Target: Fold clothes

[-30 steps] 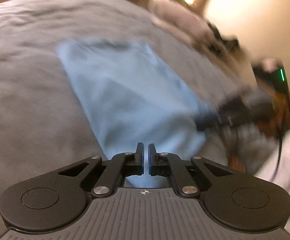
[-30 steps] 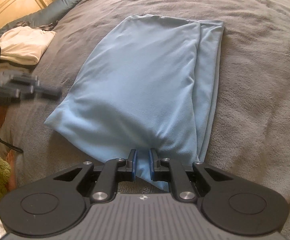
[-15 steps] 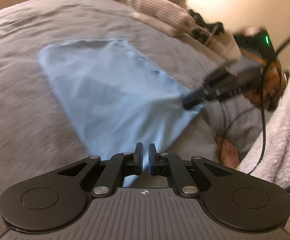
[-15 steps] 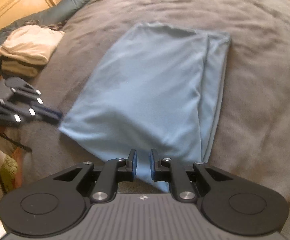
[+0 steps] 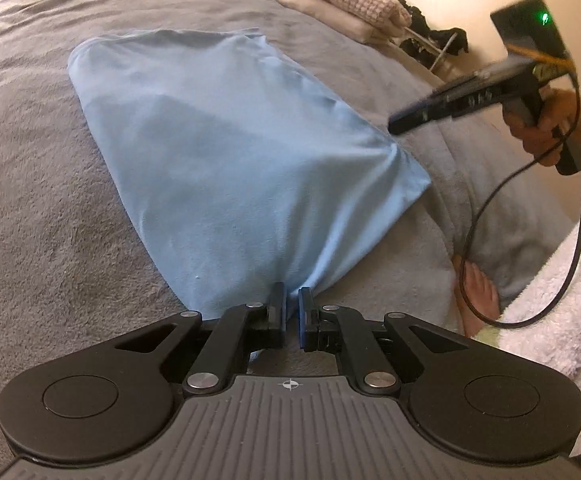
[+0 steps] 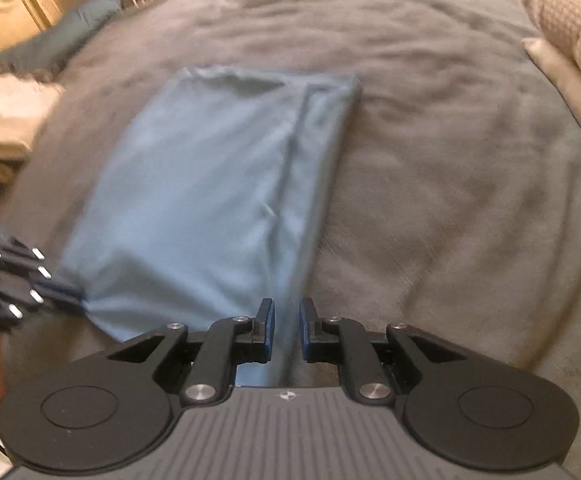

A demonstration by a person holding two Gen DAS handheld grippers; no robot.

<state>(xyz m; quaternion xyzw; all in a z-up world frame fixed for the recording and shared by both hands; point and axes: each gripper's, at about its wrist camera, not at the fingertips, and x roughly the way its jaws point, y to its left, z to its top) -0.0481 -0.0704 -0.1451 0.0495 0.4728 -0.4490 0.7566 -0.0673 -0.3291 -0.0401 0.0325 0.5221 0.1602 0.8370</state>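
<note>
The right wrist view is blurring throughout, so the weave and folds of the light blue garment (image 6: 214, 200) are hard to make out there; its kind cannot be told, only that it is lying lengthwise on the grey bed blanket (image 6: 450, 208) with one long side doubled over toward 3 o'clock. The near hem is hiding behind each tool's body in its own view. At 9 o'clock in the right wrist view, a beige folded pile (image 6: 2, 120) is being cut off by the frame edge.

The left tool (image 5: 291, 306) is standing with its fingers nearly together, clamping the near corner of the garment, which is rising in a taut fan from the pads. In the right wrist view this same tool is appearing at 9 o'clock, blurred, its tip meeting the cloth's corner.

The right tool (image 6: 286, 328) is showing a narrow gap between its blue pads, with a strip of the doubled edge running down through that gap; the fingers are gripping it. Seen from the left wrist camera at 2 o'clock, the right tool is held by a hand (image 5: 546, 128), its tip lying just beside the garment's far corner; contact is hard to judge there. A black cable (image 5: 486, 208) is looping below the hand, and a bare foot (image 5: 478, 288) is partly hiding behind a white fleece (image 5: 562, 304) at 4 o'clock.
</note>
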